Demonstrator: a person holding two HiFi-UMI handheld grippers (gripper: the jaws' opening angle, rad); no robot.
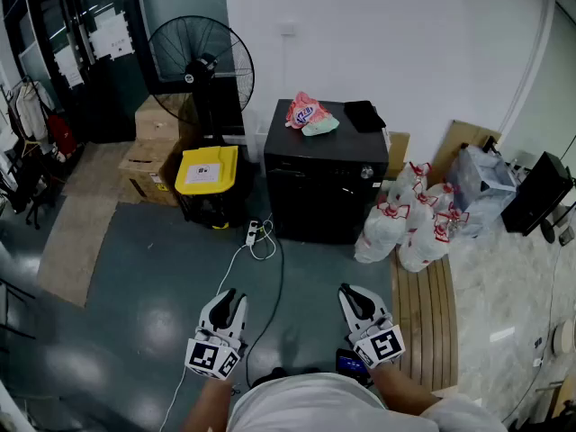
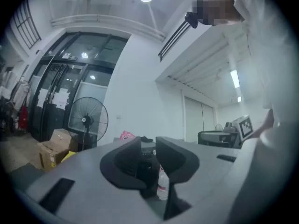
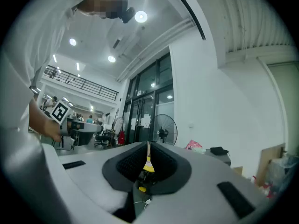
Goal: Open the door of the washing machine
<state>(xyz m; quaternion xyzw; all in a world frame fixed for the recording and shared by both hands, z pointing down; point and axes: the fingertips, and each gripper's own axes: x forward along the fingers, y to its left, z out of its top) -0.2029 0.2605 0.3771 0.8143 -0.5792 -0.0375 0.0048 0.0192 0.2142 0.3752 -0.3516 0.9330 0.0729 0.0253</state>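
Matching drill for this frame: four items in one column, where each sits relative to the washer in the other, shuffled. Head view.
Things:
1. pink bag
2. fan
3. white bags
4. power strip

Places:
A. on the floor by the front left corner of the washer
B. on top of the washer
C. on the floor to the right of the washer
D. left of the washer, behind the yellow bin

Pairs: 1-B, 2-D, 3-C, 4-A

Black washing machine (image 1: 319, 196) upright (door shut).
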